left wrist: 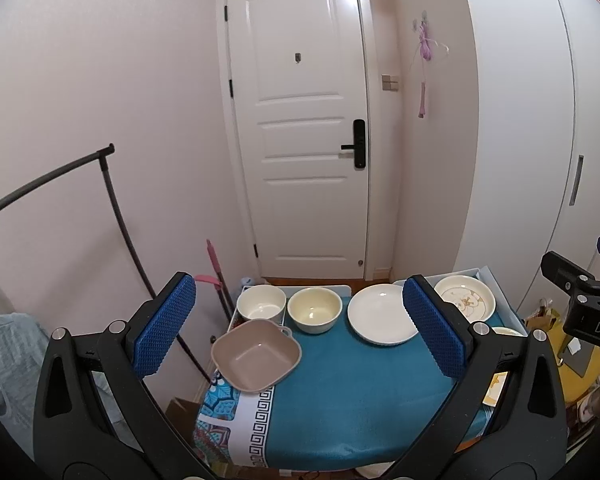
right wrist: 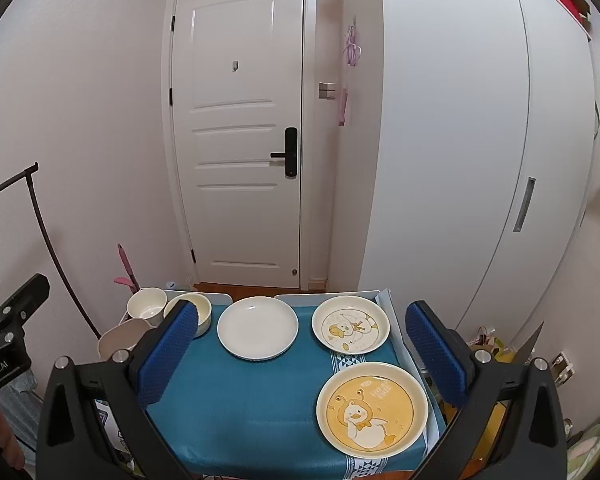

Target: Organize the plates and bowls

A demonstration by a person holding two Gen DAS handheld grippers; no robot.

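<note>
A small table under a teal cloth (left wrist: 340,392) holds the dishes. In the left wrist view a tan square bowl (left wrist: 256,354) sits at the front left, with a white bowl (left wrist: 261,302) and a cream bowl (left wrist: 314,309) behind it. A plain white plate (left wrist: 382,314) lies at centre back and also shows in the right wrist view (right wrist: 257,327). A white duck plate (right wrist: 350,328) and a yellow duck plate (right wrist: 371,409) lie at the right. My left gripper (left wrist: 300,328) and right gripper (right wrist: 300,352) are both open, empty, above the near edge.
A white door (left wrist: 300,120) stands behind the table. A white wardrobe (right wrist: 480,160) is at the right. A black clothes rack (left wrist: 116,216) and a pink-handled tool (left wrist: 216,268) stand at the left. Yellow items (left wrist: 580,360) lie on the floor at the right.
</note>
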